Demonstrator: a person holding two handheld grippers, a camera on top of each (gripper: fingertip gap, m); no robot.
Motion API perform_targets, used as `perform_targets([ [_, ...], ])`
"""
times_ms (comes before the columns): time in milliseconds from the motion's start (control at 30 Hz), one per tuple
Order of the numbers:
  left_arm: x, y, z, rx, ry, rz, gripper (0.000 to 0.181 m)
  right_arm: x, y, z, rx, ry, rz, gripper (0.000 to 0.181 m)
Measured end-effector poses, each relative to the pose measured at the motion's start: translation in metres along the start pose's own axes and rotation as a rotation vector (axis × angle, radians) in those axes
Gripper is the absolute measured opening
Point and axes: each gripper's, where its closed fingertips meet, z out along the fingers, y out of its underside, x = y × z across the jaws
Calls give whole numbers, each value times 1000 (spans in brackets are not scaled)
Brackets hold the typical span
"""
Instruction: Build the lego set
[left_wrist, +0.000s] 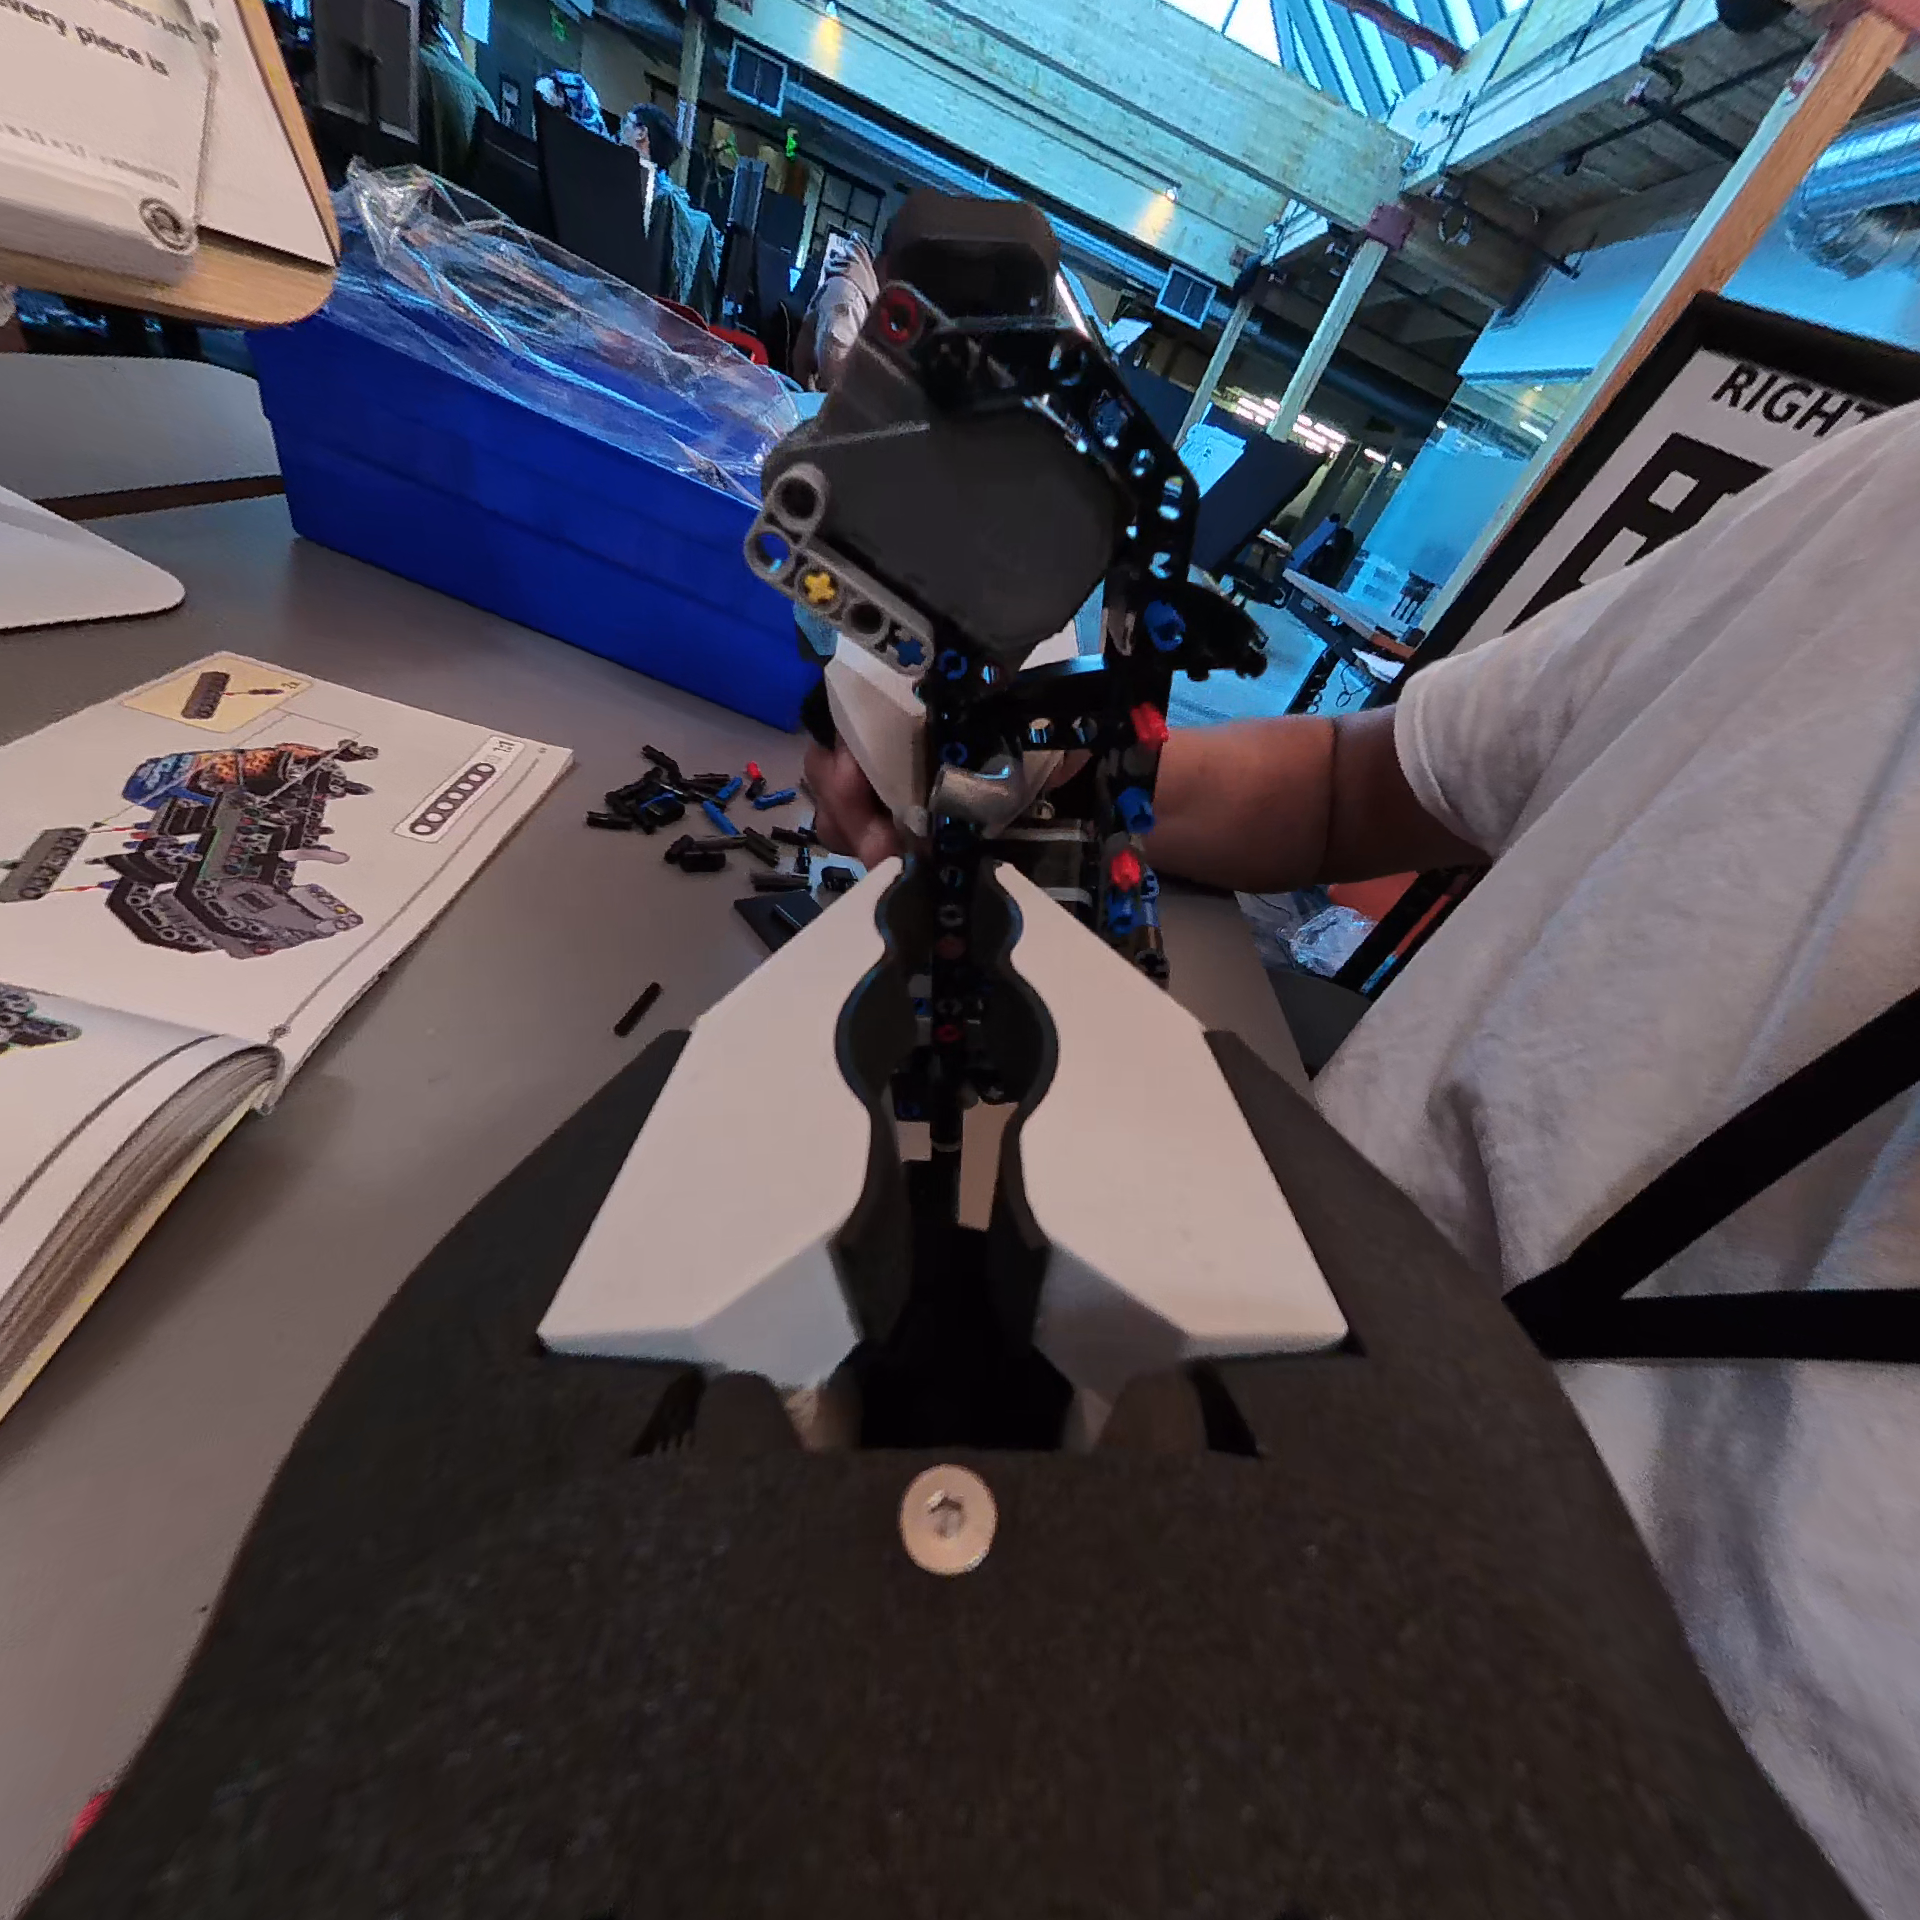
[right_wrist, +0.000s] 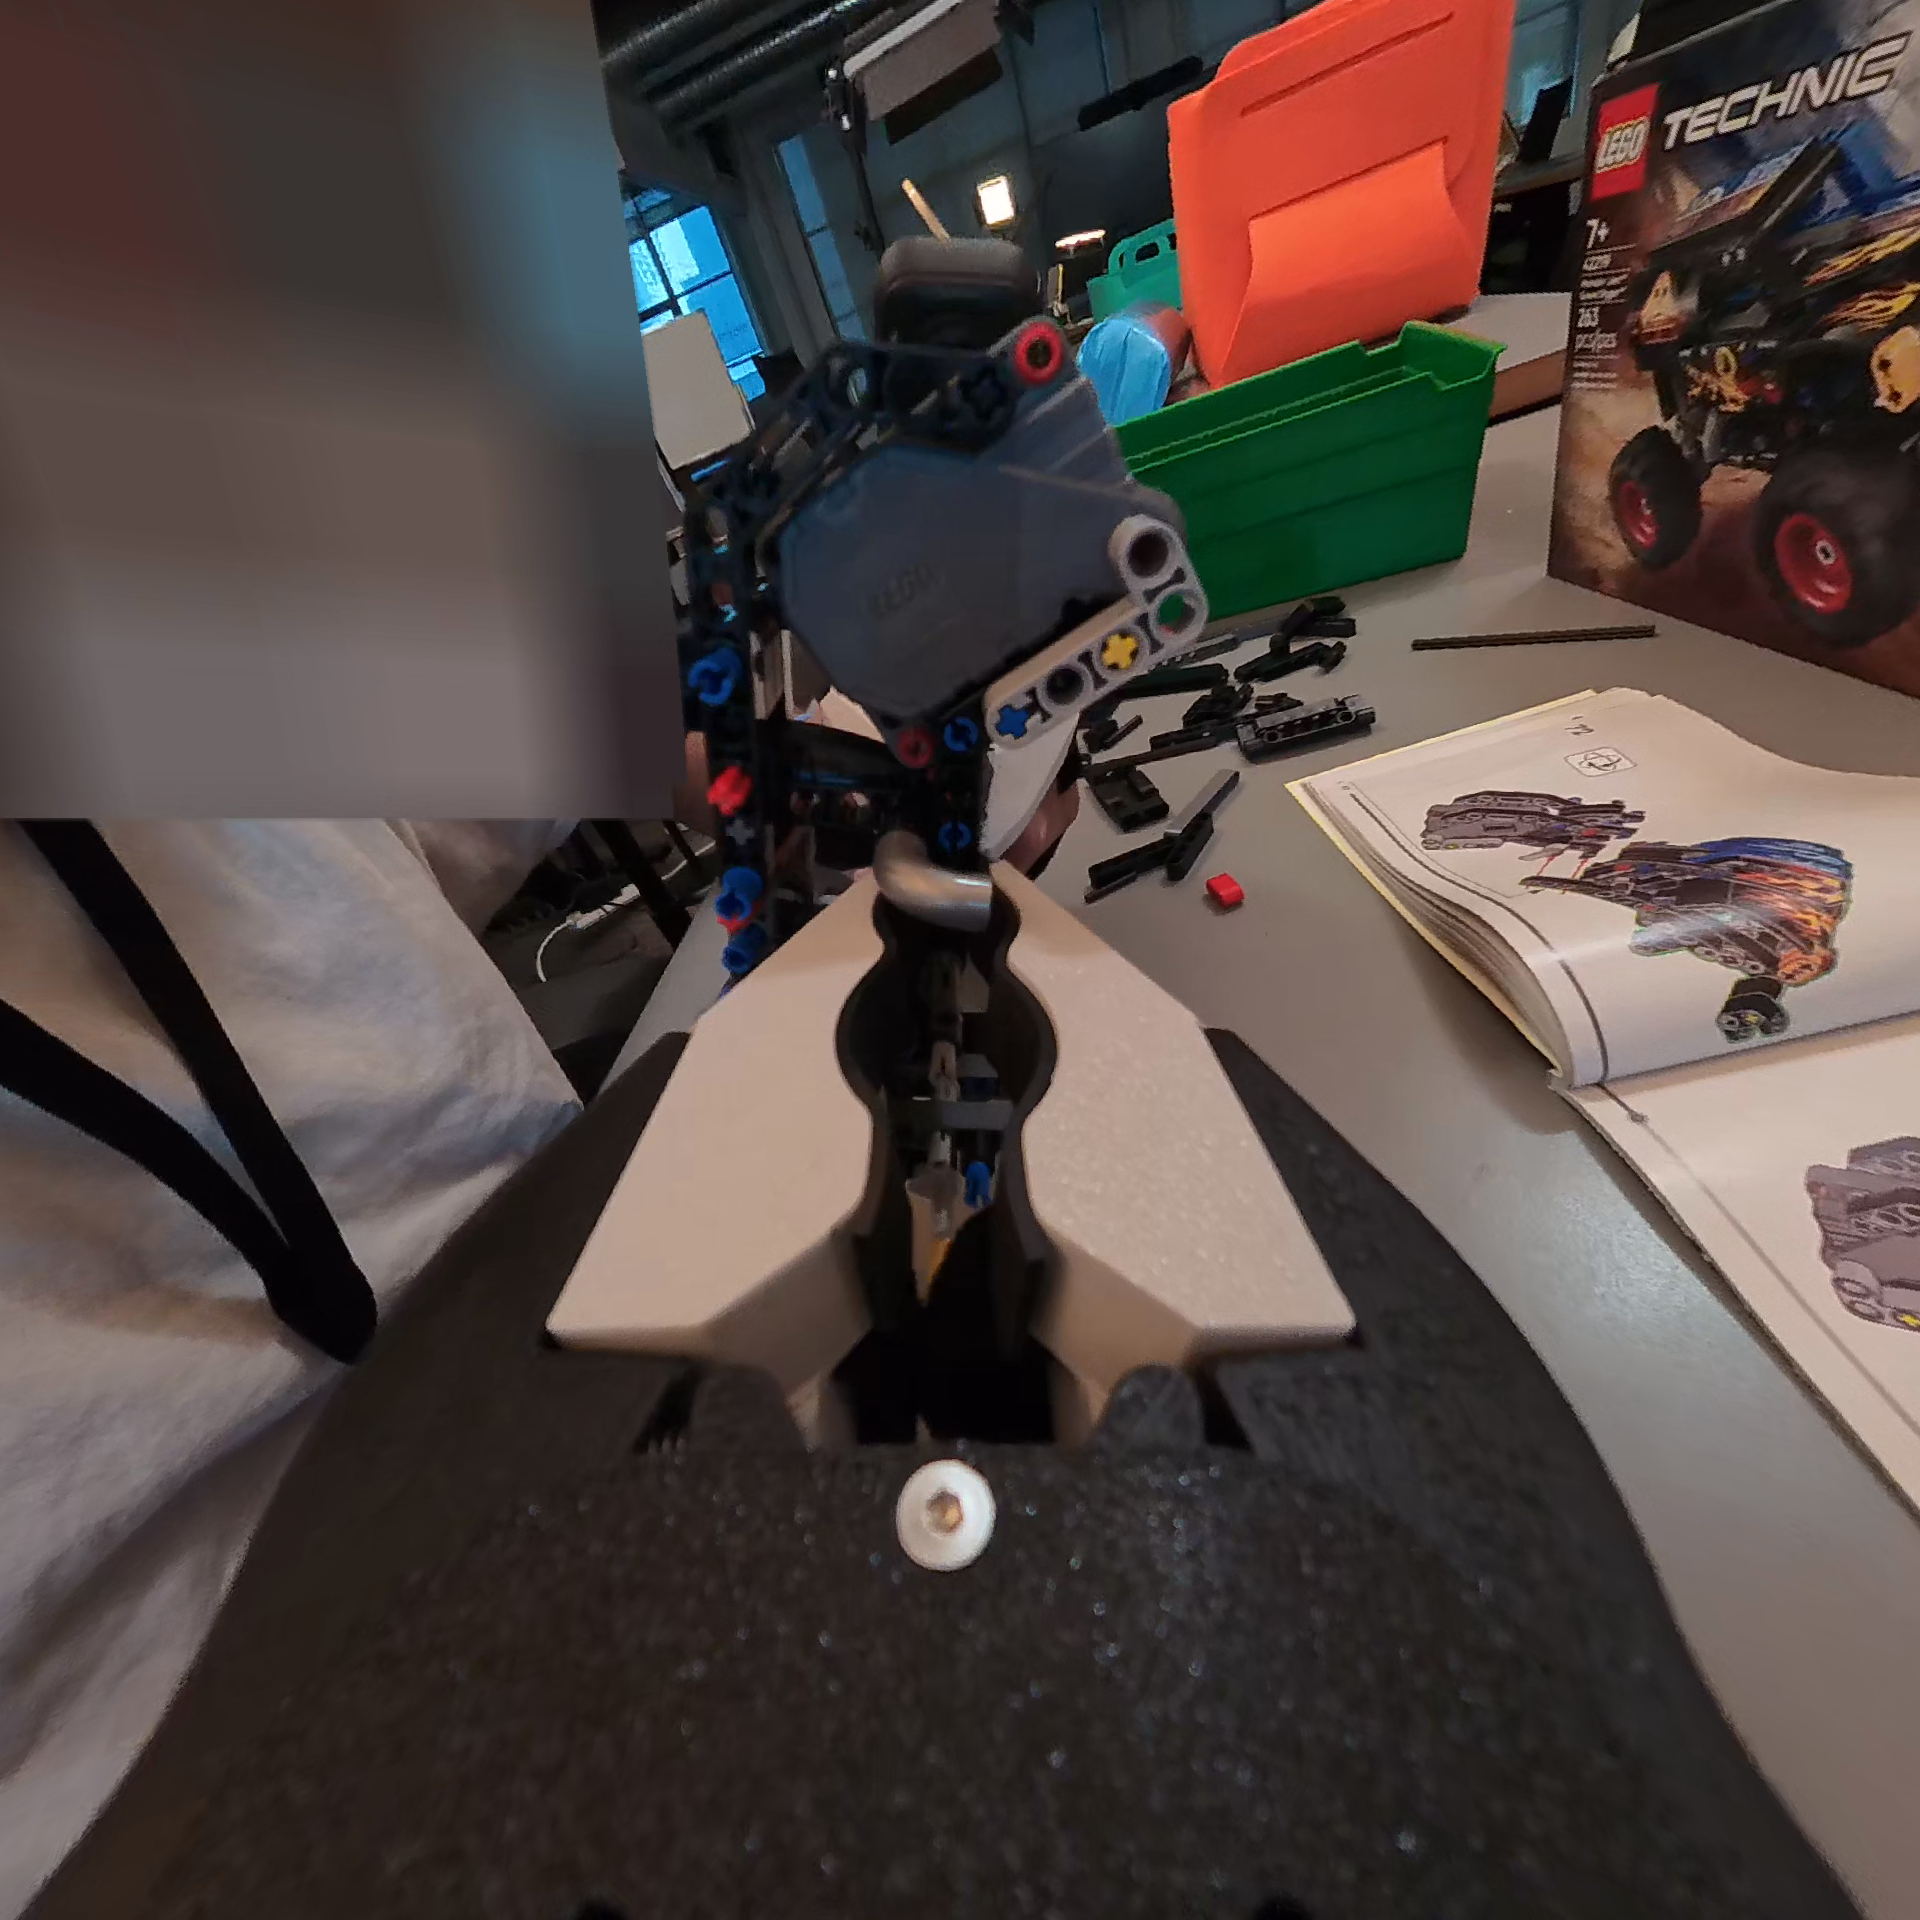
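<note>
The half-built lego assembly is a dark grey block framed by black beams with blue and red pins and a light grey L-shaped beam. It is held upright above the table. My left gripper is shut on its black beam frame. My right gripper is shut on the same assembly from the opposite side, next to a silver curved piece. In the left wrist view the right gripper's white finger and a hand show behind the assembly.
Loose black, blue and red pieces lie on the grey table; they also show in the right wrist view. An open instruction booklet, a blue bin, a green bin, the set's box and a person's white sleeve surround them.
</note>
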Motion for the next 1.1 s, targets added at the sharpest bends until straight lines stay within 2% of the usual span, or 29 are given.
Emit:
perform_targets([
  [433, 0, -1, 3, -13, -21, 21, 5, 1, -1, 0, 3, -20, 44, 7],
  [533, -3, 5, -2, -25, -42, 37, 5, 2, 3, 4, -40, 8, 3, 7],
  [633, 0, -2, -2, 5, -21, 8, 5, 0, -3, 3, -5, -9, 31, 7],
  [800, 0, 2, -4, -15, -46, 37, 5, 12, 7, -4, -45, 76, -4, 29],
  [1100, -33, 6, -13, -1, -97, -102, 5, 36, -2, -31, 12, 200, 30, 30],
])
